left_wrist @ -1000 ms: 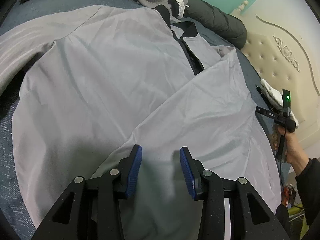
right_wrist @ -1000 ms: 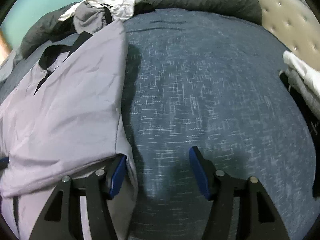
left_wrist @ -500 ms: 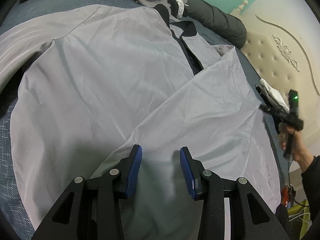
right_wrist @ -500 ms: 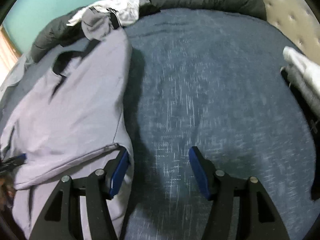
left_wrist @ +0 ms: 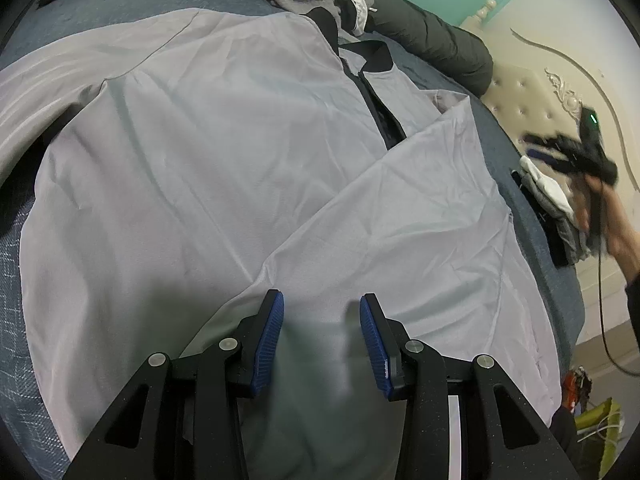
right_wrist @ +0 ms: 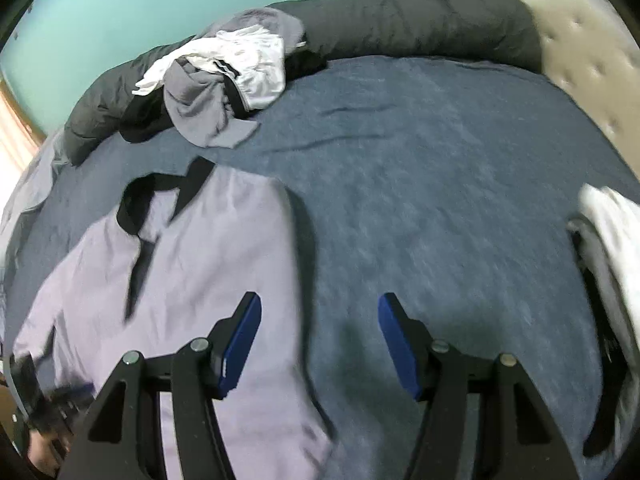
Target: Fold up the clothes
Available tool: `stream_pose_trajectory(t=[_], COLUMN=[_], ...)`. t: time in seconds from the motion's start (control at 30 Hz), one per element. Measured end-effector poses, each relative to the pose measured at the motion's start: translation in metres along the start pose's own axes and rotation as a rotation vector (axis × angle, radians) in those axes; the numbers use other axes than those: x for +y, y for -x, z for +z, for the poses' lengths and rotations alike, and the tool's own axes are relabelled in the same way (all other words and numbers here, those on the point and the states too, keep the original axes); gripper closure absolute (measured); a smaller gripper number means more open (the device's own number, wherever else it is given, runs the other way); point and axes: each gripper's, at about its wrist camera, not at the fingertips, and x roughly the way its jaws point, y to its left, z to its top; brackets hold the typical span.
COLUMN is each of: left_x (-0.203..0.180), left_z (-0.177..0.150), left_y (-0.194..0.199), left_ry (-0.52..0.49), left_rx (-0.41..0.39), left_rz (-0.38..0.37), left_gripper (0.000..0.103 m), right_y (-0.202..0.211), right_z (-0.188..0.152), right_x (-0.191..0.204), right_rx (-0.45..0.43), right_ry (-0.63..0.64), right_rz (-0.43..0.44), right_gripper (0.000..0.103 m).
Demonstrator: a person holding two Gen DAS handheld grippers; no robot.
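A light grey shirt (left_wrist: 192, 152) with a black collar (left_wrist: 370, 54) lies spread on the dark blue bed (right_wrist: 420, 184). Its right side is folded over the front (left_wrist: 420, 216). My left gripper (left_wrist: 321, 338) is open and empty, low over the shirt's lower part. My right gripper (right_wrist: 319, 344) is open and empty, raised above the shirt's folded edge (right_wrist: 224, 264) and the bare bed. It shows blurred at the right of the left wrist view (left_wrist: 576, 152).
A heap of unfolded grey and white clothes (right_wrist: 224, 76) lies at the far side against a dark rolled duvet (right_wrist: 420, 28). A stack of folded clothes (right_wrist: 608, 232) sits at the right edge by the padded headboard (left_wrist: 532, 92).
My right gripper has lifted up and away from the shirt's edge, so more of the shirt and bed shows below it. My left gripper has hardly moved.
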Motion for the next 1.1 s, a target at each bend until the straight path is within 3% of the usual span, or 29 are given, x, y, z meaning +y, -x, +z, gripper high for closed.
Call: stream_pose_trajectory(t=[0.2, 0.5, 0.53, 0.57, 0.63, 0.67, 0.73, 1.1], left_x=[0.001, 0.000, 0.001, 0.001, 0.000, 0.000, -0.001, -0.003], left_z=[-0.001, -0.001, -0.001, -0.001, 0.000, 0.000, 0.000, -0.003], left_y=[0.001, 0.000, 0.000, 0.000, 0.000, 0.000, 0.000, 0.000], left_ry=[-0.005, -0.020, -0.020, -0.020, -0.022, -0.024, -0.028, -0.036], left_rx=[0.000, 0.006, 0.005, 0.004, 0.003, 0.003, 0.002, 0.001], left_rz=[0.001, 0.005, 0.005, 0.006, 0.007, 0.009, 0.012, 0.007], left_gripper=[0.060, 0.060, 0.060, 0.060, 0.060, 0.060, 0.060, 0.060], right_y=[-0.050, -0.109, -0.115, -0.121, -0.130, -0.135, -0.141, -0.168], right_z=[0.049, 0.077, 0.078, 0.078, 0.078, 0.078, 0.080, 0.089], right_x=[0.036, 0.057, 0.057, 0.057, 0.056, 0.055, 0.054, 0.028], right_rx=[0.045, 0.134, 0.150, 0.165, 0.178, 0.183, 0.176, 0.144], right_ry=[0.065, 0.129, 0.129, 0.128, 0.121, 0.117, 0.116, 0.012], right_rz=[-0.058, -0.173, -0.199, -0.219, -0.228, -0.234, -0.258, -0.339], right_gripper=[0.041, 0.041, 0.047, 0.060, 0.072, 0.086, 0.095, 0.101])
